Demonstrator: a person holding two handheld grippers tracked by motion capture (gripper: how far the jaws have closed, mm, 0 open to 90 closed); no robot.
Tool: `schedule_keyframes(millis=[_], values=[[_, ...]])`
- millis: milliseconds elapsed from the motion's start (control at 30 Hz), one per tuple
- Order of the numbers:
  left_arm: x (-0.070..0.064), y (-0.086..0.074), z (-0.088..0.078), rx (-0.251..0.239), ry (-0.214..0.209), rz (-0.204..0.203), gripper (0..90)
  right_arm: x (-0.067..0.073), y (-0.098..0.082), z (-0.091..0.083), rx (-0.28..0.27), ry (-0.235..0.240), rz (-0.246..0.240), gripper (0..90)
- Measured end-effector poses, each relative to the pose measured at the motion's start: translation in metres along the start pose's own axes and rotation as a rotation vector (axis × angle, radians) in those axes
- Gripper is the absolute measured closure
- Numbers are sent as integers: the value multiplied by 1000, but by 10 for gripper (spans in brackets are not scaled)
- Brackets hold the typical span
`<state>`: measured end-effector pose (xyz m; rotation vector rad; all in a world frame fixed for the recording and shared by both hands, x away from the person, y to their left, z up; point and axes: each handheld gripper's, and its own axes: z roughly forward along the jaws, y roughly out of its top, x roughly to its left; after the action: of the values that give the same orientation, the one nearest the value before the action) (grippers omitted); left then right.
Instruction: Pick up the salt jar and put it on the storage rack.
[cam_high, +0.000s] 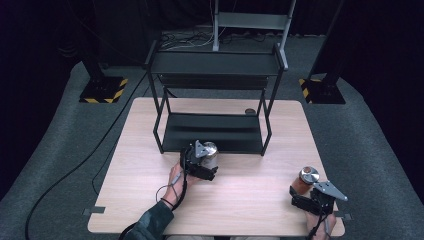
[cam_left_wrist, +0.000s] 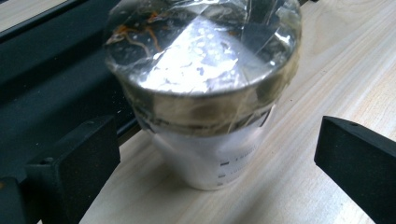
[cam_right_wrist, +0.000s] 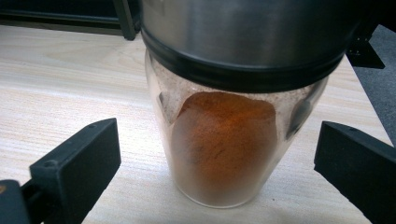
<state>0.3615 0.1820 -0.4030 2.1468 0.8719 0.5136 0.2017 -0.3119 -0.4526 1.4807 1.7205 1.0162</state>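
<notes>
A white cup (cam_left_wrist: 210, 154) sealed with clear film over its top stands on the table, just in front of the black rack's lower shelf. It also appears as the white cup (cam_high: 210, 156) in the high view. My left gripper (cam_left_wrist: 217, 163) is open, one jaw on each side of the cup, neither touching. At the right front a glass jar (cam_right_wrist: 224, 144) of orange-brown powder with a steel lid (cam_high: 309, 174) stands upright. My right gripper (cam_right_wrist: 217, 163) is open around the jar, jaws apart from the glass. The right gripper (cam_high: 304, 192) sits just in front of the jar in the high view.
A black two-level metal rack (cam_high: 215, 100) stands on the far half of the wooden table (cam_high: 140, 175). A small dark round object (cam_high: 250, 111) lies behind the rack on the table. Cables trail off the left side over grey carpet.
</notes>
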Motion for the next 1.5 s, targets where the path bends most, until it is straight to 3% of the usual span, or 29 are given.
schedule_keyframes(millis=[500,567,633,733,833,1033,1200,1500], values=[[1,2,11,-4,3,0,0,0,0,0,2,0,-1,0],[-2,1,12,-12,23,3,2,0,1,0,3,1,-3,0],[-3,2,14,-8,27,16,27,0,1,0,3,1,-3,0],[2,-3,17,-29,8,-7,130,0,1,0,4,2,-4,0],[3,-4,18,-33,9,-3,198,0,1,0,4,2,-3,0],[6,-7,22,-34,-4,-8,279,0,1,1,6,1,-6,0],[14,-12,23,-49,-35,-41,299,0,1,1,8,3,-8,0],[16,-12,23,-48,-42,-43,305,0,2,1,10,3,-6,0]])
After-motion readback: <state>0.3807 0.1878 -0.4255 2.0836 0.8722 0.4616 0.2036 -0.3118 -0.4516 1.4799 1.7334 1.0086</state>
